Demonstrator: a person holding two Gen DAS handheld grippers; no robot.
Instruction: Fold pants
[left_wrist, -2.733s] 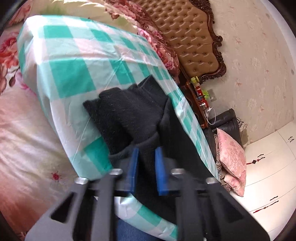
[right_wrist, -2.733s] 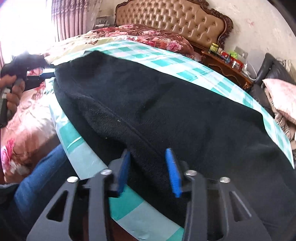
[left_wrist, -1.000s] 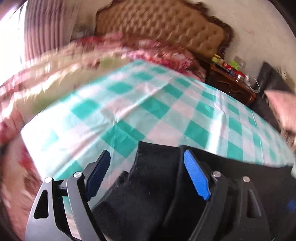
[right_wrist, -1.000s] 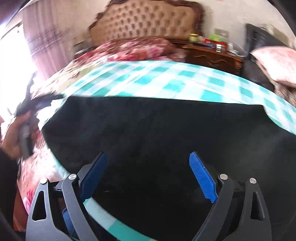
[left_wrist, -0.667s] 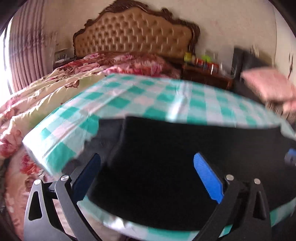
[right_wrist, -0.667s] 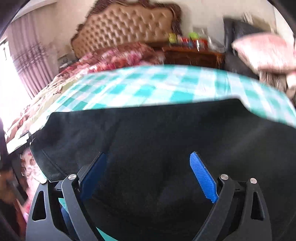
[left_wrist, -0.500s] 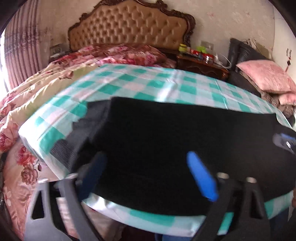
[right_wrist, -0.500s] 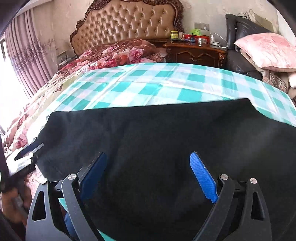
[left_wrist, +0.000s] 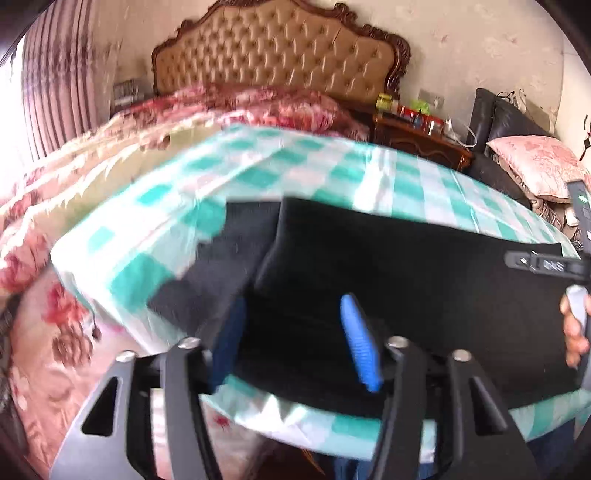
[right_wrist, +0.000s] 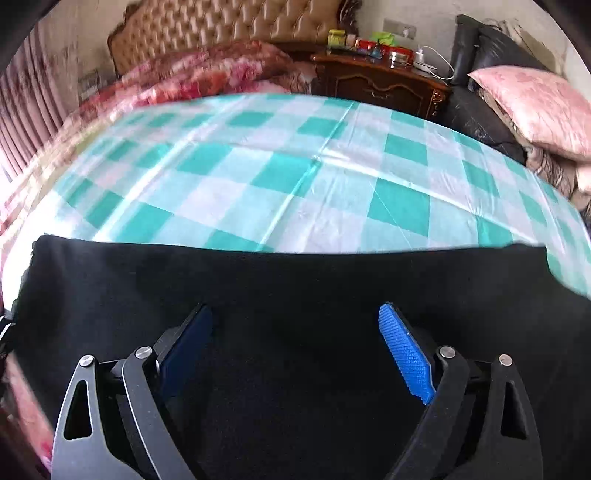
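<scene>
You have the black pants (right_wrist: 295, 288) lying flat on the green-and-white checked cloth (right_wrist: 280, 177), along the edge of the cloth that is nearest to you. In the left wrist view a grey, lighter part of the pants (left_wrist: 207, 273) sticks out at their left end and reaches almost to the corner of the cloth.

Your left gripper (left_wrist: 295, 339) is above the near left part of the pants. Its jaws are about half open and they are closing now. The black fabric lies under and between the two blue pads (left_wrist: 358, 343), but the picture is blurred there, so you cannot tell if the pads already press on it.

Your right gripper (right_wrist: 295, 350) is over the middle of the pants, close to their near edge. Its jaws stand wide apart and hold nothing; the fabric is only below them. In the left wrist view you see this gripper from the side (left_wrist: 546, 264) at the right end of the pants, with your hand (left_wrist: 574, 332) around its handle.

The cloth covers a bed with a flowered quilt (left_wrist: 55, 192). Behind the cloth stands a tufted tan headboard (left_wrist: 280, 55). To the right of the headboard there is a dark wooden nightstand (right_wrist: 380, 88) with small bottles on it, and further right a pink pillow (right_wrist: 535, 107) rests on a black seat.
</scene>
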